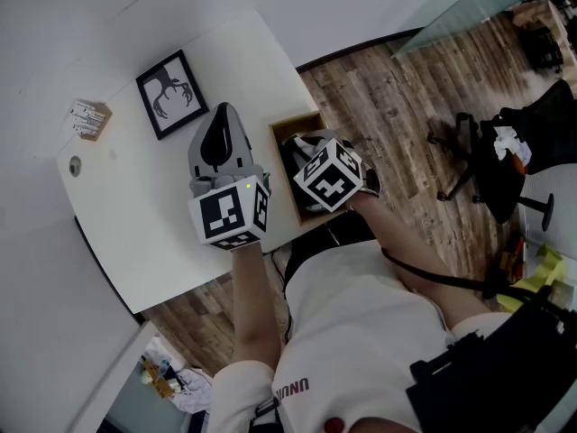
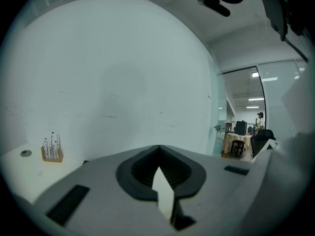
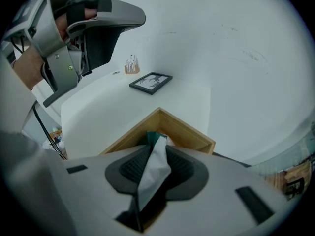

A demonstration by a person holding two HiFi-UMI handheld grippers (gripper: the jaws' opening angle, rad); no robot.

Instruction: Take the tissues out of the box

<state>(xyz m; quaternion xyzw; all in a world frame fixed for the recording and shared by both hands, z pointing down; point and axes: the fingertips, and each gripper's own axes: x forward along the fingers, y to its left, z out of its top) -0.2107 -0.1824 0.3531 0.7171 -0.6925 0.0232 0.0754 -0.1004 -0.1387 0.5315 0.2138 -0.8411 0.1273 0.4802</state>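
An open wooden box (image 3: 183,131) stands at the white table's (image 1: 135,215) right edge, with something green inside. A white tissue (image 3: 153,173) rises from the box between the pads of my right gripper (image 3: 155,149), which is shut on it and points steeply down. In the head view the right gripper (image 1: 305,175) sits over the box (image 1: 290,130) and its marker cube hides the jaws. My left gripper (image 1: 222,121) is held nearly level over the table, left of the box. Its jaws (image 2: 158,151) stand together on a white strip (image 2: 163,193) that looks like tissue.
A black-framed picture (image 1: 171,93) lies on the table beyond the left gripper, with a small wooden stand (image 1: 90,118) and a round grommet (image 1: 74,165) further left. A white wall backs the table. An office chair (image 1: 491,156) stands on the wood floor to the right.
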